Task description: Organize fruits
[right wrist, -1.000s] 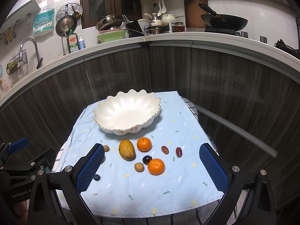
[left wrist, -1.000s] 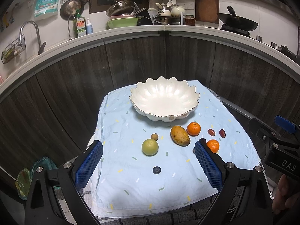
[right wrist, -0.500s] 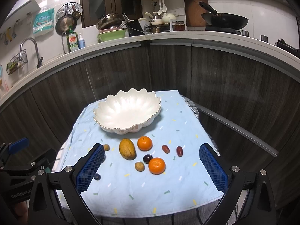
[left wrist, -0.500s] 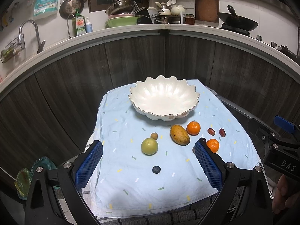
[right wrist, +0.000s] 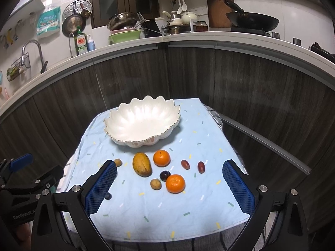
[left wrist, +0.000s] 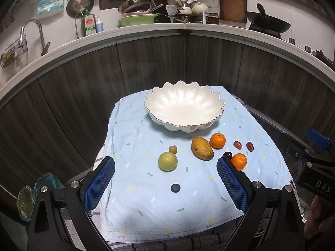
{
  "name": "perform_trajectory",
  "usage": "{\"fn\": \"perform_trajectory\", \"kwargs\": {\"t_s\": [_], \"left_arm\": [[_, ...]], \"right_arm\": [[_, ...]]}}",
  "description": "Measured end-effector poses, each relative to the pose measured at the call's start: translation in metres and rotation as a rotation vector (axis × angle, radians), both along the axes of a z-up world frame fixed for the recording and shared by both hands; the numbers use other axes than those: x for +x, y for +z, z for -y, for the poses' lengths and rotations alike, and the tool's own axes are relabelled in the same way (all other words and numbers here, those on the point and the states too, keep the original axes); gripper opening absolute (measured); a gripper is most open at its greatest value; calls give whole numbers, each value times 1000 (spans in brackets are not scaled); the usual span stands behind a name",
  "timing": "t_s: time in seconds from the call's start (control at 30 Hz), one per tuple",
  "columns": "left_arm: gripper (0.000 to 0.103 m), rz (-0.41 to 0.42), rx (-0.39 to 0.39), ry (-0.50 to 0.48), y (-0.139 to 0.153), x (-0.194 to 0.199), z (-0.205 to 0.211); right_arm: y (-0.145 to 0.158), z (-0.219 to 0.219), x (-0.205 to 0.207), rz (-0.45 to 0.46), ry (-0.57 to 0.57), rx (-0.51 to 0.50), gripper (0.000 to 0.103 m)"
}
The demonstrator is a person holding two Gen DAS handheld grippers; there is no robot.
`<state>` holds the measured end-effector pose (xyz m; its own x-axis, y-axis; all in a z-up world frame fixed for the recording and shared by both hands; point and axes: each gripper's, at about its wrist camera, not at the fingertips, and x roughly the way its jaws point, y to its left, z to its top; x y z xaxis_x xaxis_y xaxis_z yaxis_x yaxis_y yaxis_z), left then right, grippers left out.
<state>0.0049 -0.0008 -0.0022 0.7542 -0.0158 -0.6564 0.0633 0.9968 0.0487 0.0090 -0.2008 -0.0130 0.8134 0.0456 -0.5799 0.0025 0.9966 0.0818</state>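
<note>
A white scalloped bowl (left wrist: 184, 106) stands empty at the far end of a light blue cloth (left wrist: 134, 200); it also shows in the right wrist view (right wrist: 142, 121). In front of it lie a mango (left wrist: 202, 151), two oranges (left wrist: 217, 140) (left wrist: 238, 161), a green apple (left wrist: 167, 161), two red dates (left wrist: 237, 145), a dark plum (right wrist: 164, 175), a blueberry (left wrist: 175, 187) and small brown fruits (right wrist: 155, 183). My left gripper (left wrist: 165, 183) is open and empty near the front edge. My right gripper (right wrist: 169, 187) is open and empty above the front edge.
The cloth covers a small table in front of dark curved cabinet fronts (left wrist: 146, 67). A counter above holds a sink tap (left wrist: 31, 33), dish soap, pots and a wok (left wrist: 268, 24). The right gripper's body shows in the left wrist view (left wrist: 309, 163).
Both views have shifted only slightly; the fruits and bowl lie where they were. Both grippers stay open and empty.
</note>
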Motion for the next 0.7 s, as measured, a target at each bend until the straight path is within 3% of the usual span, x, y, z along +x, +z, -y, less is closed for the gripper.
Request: {"fn": "perform_trajectory", "kwargs": {"t_s": [0.7], "left_arm": [[100, -13, 4, -3, -3, 5, -1]], "right_arm": [[-2, 2, 6, -15, 2, 4, 102]]}}
